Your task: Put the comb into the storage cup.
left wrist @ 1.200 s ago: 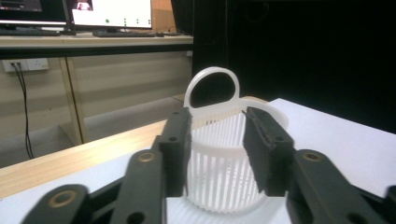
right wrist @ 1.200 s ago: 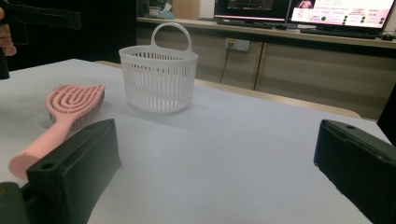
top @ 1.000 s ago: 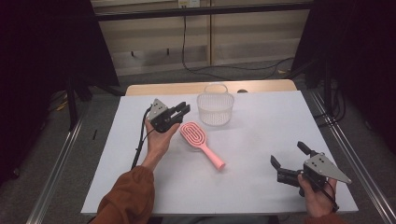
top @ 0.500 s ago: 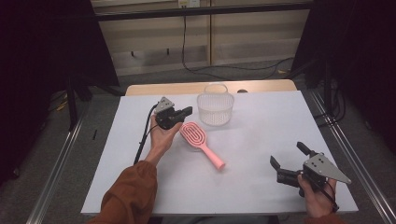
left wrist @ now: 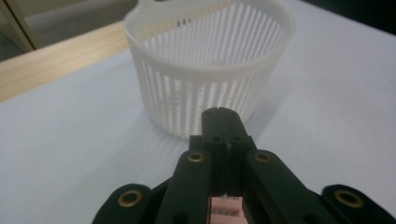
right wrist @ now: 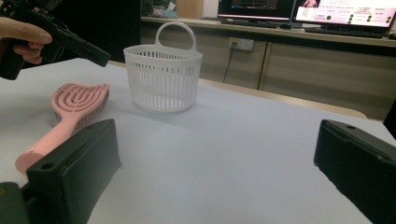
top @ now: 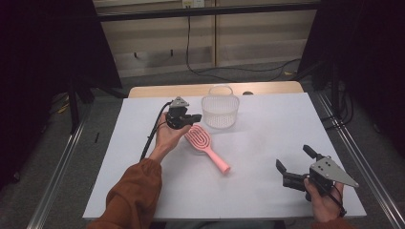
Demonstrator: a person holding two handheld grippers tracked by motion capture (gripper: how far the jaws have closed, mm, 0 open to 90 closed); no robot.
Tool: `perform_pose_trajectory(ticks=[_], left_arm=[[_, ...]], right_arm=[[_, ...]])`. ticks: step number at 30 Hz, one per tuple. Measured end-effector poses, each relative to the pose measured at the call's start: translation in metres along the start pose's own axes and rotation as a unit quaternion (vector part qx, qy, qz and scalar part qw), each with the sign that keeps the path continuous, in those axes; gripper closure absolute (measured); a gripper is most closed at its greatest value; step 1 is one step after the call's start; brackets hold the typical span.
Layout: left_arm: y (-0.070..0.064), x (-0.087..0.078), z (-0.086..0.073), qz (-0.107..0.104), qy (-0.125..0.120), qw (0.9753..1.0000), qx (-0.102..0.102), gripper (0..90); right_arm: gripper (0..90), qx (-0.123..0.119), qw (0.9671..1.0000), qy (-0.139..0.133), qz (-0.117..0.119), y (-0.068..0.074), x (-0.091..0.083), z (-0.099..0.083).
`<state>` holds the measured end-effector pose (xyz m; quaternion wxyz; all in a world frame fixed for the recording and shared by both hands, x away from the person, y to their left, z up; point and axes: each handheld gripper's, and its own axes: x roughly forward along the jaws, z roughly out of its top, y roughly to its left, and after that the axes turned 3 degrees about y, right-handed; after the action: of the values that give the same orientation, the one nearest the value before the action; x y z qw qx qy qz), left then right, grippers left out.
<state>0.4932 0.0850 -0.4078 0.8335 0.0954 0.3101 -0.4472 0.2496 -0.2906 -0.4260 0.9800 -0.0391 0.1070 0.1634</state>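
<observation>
**Left gripper held over brush head, basket just ahead**

The white slotted plastic basket [top: 220,111] with loop handle is seen standing upright on the white table [top: 267,143], just beyond the left gripper [top: 195,117]. The left gripper's jaws are pressed together with nothing between them. The pink plastic hairbrush [top: 206,147], flat-lying with an open ribbed oval head and tapered handle, is located near the table's centre, its head just under the left gripper. The right gripper [top: 294,161] is held near the table's right front edge, well apart from the brush, jaws spread wide and empty. A wooden strip [top: 157,90] is seen behind the table.
</observation>
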Motion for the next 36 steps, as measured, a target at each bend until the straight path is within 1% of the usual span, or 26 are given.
perform_pose_trajectory(ticks=[4, 5, 8, 10, 11, 14, 15, 16, 17, 18, 21, 22, 23, 25, 26, 29, 30, 31, 33, 36], left_arm=[[-0.002, 0.009, -0.001, -0.001, 0.025, 0.9997, 0.005, 90.0], [-0.001, 0.011, -0.001, 0.0, 0.025, 0.9997, 0.001, 90.0], [0.001, 0.014, 0.0, 0.002, 0.04, 0.9992, 0.004, 90.0], [0.002, 0.016, 0.001, 0.01, 0.049, 0.9987, 0.011, 90.0], [0.003, 0.017, 0.002, 0.01, 0.053, 0.9985, 0.01, 90.0], [0.004, 0.019, 0.004, 0.014, 0.06, 0.998, 0.015, 90.0], [0.004, 0.02, 0.005, 0.017, 0.056, 0.9982, 0.015, 90.0], [0.003, 0.02, 0.006, 0.016, 0.059, 0.998, 0.016, 90.0], [0.003, 0.021, 0.007, 0.018, 0.062, 0.9977, 0.021, 90.0], [0.002, 0.022, 0.008, 0.018, 0.07, 0.997, 0.026, 90.0], [0.001, 0.025, 0.007, 0.018, 0.075, 0.9967, 0.028, 90.0], [0.001, 0.026, 0.007, 0.019, 0.079, 0.9962, 0.032, 90.0], [0.001, 0.027, 0.007, 0.021, 0.079, 0.9963, 0.029, 90.0], [0.001, 0.027, 0.007, 0.025, 0.081, 0.9959, 0.032, 90.0], [0.0, 0.028, 0.007, 0.031, 0.084, 0.9954, 0.033, 90.0], [0.001, 0.03, 0.006, 0.035, 0.093, 0.9944, 0.036, 90.0], [0.002, 0.03, 0.005, 0.036, 0.096, 0.9941, 0.036, 90.0], [0.002, 0.03, 0.005, 0.035, 0.094, 0.9944, 0.034, 90.0], [0.003, 0.03, 0.005, 0.037, 0.096, 0.994, 0.037, 90.0], [0.003, 0.029, 0.005, 0.034, 0.098, 0.9939, 0.039, 90.0]], right_arm=[[0.0, 0.0, 1.0, 0.0, 0.0, 0.0, 0.0, 0.0], [0.0, 0.0, 1.0, 0.0, 0.001, 0.0, 0.0, 0.0], [0.0, -0.001, 1.0, 0.0, 0.001, 0.0, 0.0, 0.0], [0.0, -0.001, 1.0, 0.0, 0.002, 0.0, 0.0, 0.0], [0.0, -0.001, 1.0, 0.0, 0.001, 0.0, 0.0, 0.0], [0.0, 0.0, 1.0, 0.0, 0.002, 0.0, 0.0, 0.0], [0.0, -0.001, 1.0, 0.0, 0.002, 0.0, 0.0, 0.0], [0.0, -0.001, 1.0, 0.0, 0.001, 0.0, 0.0, 0.0], [0.0, 0.0, 1.0, 0.0, 0.002, 0.0, 0.0, 0.0], [0.0, 0.0, 1.0, 0.001, 0.002, 0.0, 0.0, 0.0], [0.0, -0.002, 1.0, 0.0, 0.002, 0.0, 0.0, 0.0], [0.0, -0.002, 1.0, 0.0, 0.002, 0.0, 0.0, 0.0], [0.0, -0.002, 1.0, 0.001, 0.003, 0.0, -0.001, 0.0], [0.0, -0.002, 1.0, 0.001, 0.003, 0.0, 0.0, 0.0], [0.0, -0.002, 1.0, 0.001, 0.003, 0.0, 0.0, 0.0], [0.0, -0.002, 1.0, 0.001, 0.003, 0.0, -0.001, 0.0], [0.0, -0.002, 1.0, 0.0, 0.002, 0.0, -0.001, 0.0], [0.0, -0.002, 1.0, 0.0, 0.001, 0.0, -0.001, 0.0], [0.0, -0.002, 1.0, 0.0, 0.001, 0.0, -0.001, 0.0], [0.0, -0.002, 1.0, 0.0, 0.001, 0.0, -0.001, 0.0]])
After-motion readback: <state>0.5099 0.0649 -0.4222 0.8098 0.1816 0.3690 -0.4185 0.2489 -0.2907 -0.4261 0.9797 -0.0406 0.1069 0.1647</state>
